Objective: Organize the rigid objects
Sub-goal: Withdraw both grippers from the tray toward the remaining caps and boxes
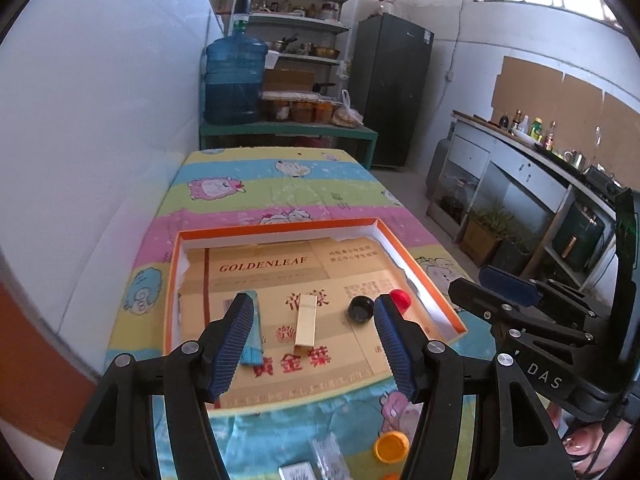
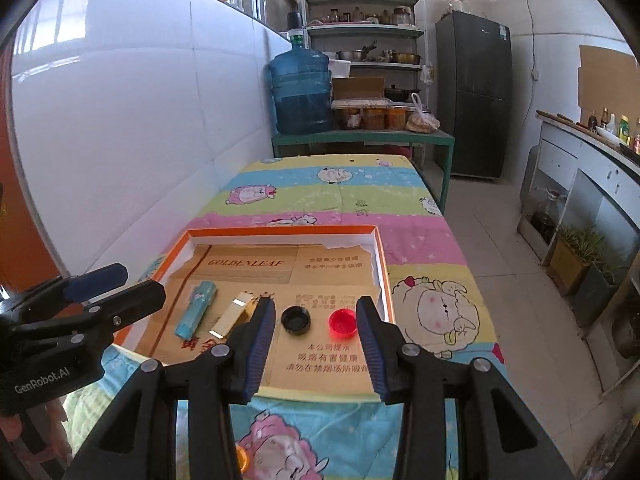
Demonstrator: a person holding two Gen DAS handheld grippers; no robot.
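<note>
An orange-rimmed shallow box lined with gold cardboard lies on the table. In it lie a teal packet, a gold bar-shaped box, a black cap and a red cap. My left gripper is open and empty above the box's near part. My right gripper is open and empty above the two caps. An orange cap, a clear plastic piece and a small white box lie on the cloth in front of the box.
The table has a striped cartoon-sheep cloth and stands against a white wall on the left. Behind it are a green bench with a blue water jug, shelves and a dark fridge. A counter runs along the right.
</note>
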